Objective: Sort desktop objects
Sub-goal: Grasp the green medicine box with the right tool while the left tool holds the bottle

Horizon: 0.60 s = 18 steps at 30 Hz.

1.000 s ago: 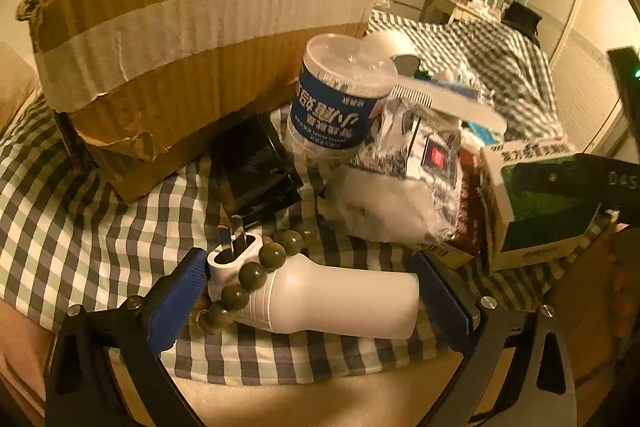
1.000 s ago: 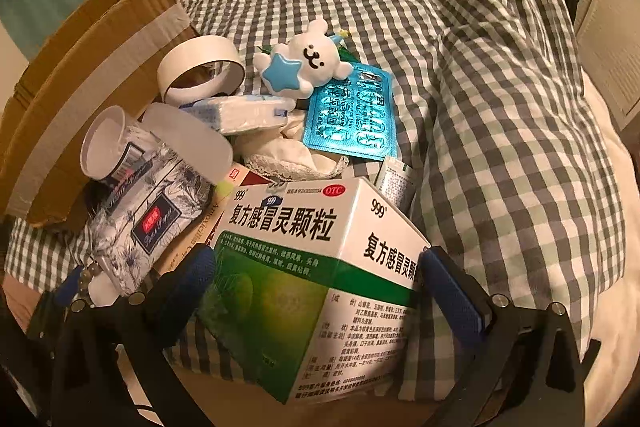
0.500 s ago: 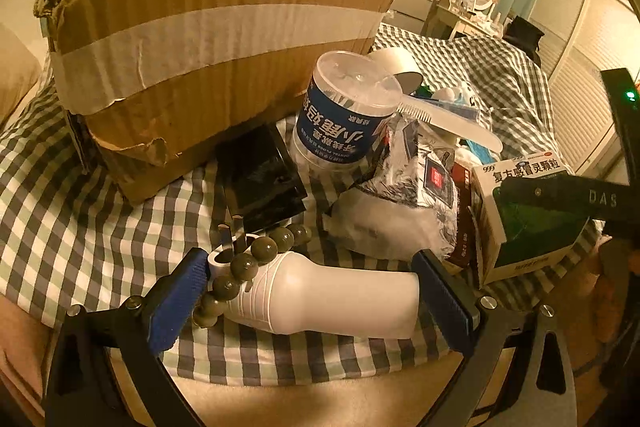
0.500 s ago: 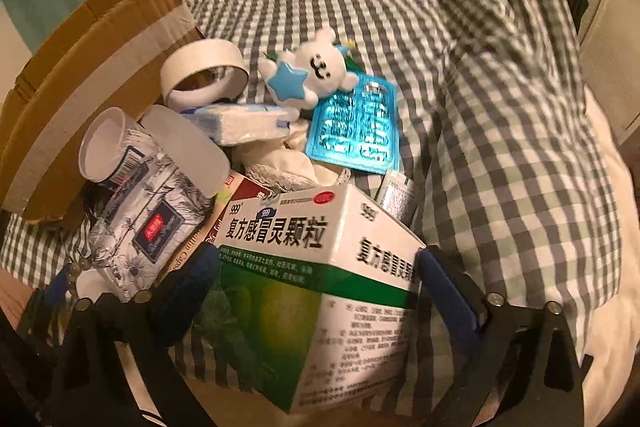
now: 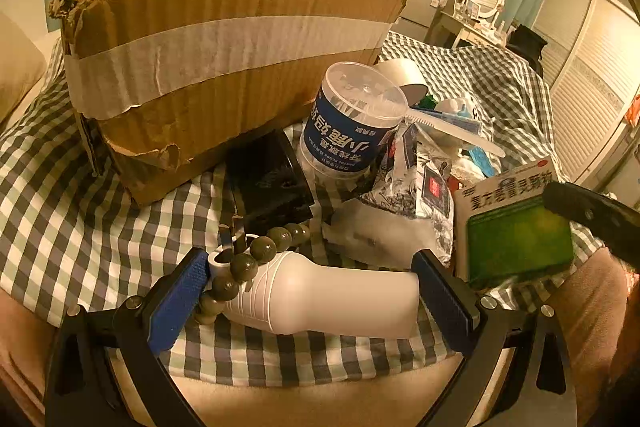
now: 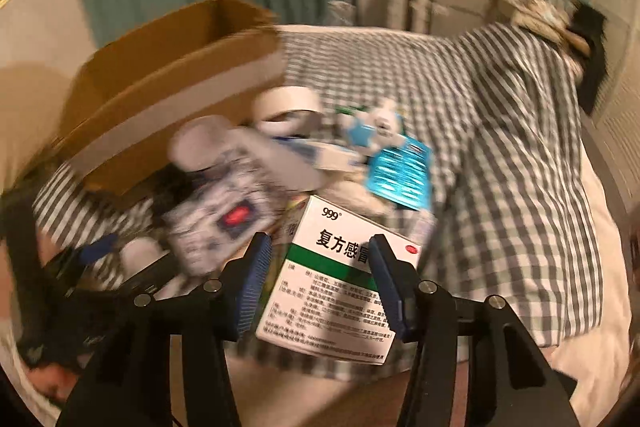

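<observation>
R gripper [image 6: 318,281] is closing its jaws w/ the green-and-white medicine box [image 6: 340,283] sitting between them, just right of the cardboard box [image 5: 224,59], while L gripper [image 5: 310,289] is hanging spread around the white bottle [image 5: 332,301] lying in front of that cardboard box.

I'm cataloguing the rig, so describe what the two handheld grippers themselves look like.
Both match: the left gripper and right gripper are black frames that fork into two arms, each arm ending in a ribbed blue pad. Silver screw heads sit at the arm joints. No cables or sleeves show, and the right view is motion-blurred.
</observation>
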### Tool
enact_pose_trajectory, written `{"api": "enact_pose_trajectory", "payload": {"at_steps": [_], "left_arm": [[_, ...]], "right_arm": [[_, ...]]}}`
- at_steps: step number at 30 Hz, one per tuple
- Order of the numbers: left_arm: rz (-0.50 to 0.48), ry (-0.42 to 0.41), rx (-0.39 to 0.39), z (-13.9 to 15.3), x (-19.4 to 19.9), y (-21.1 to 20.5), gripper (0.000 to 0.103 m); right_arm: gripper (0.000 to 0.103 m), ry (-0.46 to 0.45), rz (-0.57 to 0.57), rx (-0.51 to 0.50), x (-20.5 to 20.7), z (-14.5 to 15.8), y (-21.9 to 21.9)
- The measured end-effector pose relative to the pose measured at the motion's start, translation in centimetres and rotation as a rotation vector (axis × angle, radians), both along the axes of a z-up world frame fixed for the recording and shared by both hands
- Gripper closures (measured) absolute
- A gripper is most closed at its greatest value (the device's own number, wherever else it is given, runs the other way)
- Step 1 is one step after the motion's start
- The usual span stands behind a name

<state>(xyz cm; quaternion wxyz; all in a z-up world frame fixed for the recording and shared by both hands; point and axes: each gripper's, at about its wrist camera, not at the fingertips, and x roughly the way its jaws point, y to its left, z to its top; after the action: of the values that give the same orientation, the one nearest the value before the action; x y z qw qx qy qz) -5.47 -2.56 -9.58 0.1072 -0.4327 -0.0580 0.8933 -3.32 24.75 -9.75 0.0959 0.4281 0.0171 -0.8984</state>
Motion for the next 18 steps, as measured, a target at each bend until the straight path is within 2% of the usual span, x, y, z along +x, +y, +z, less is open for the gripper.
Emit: {"api": "enact_pose_trajectory", "payload": {"at_steps": [8, 11, 14, 16, 18], "left_arm": [[0.019, -0.007, 0.0, -0.3, -0.1, -0.4, 0.001], [0.016, -0.006, -0.003, -0.3, 0.0, -0.4, 0.001], [0.013, -0.007, -0.004, -0.3, 0.0, -0.4, 0.001], [0.013, -0.01, -0.001, -0.4, 0.0, -0.4, 0.001], [0.01, -0.012, -0.005, -0.4, 0.0, -0.3, 0.001]], "right_arm": [[0.05, 0.06, 0.177, -0.018, 1.8, 1.0, -4.0], [0.05, 0.067, 0.124, -0.006, 1.6, 1.2, -3.4], [0.047, 0.022, 0.018, -0.06, 0.8, 1.1, -0.8], [0.038, -0.022, -0.047, -0.106, 0.1, 0.9, 1.3], [0.039, -0.037, -0.066, -0.146, -0.2, 0.9, 2.9]]}}
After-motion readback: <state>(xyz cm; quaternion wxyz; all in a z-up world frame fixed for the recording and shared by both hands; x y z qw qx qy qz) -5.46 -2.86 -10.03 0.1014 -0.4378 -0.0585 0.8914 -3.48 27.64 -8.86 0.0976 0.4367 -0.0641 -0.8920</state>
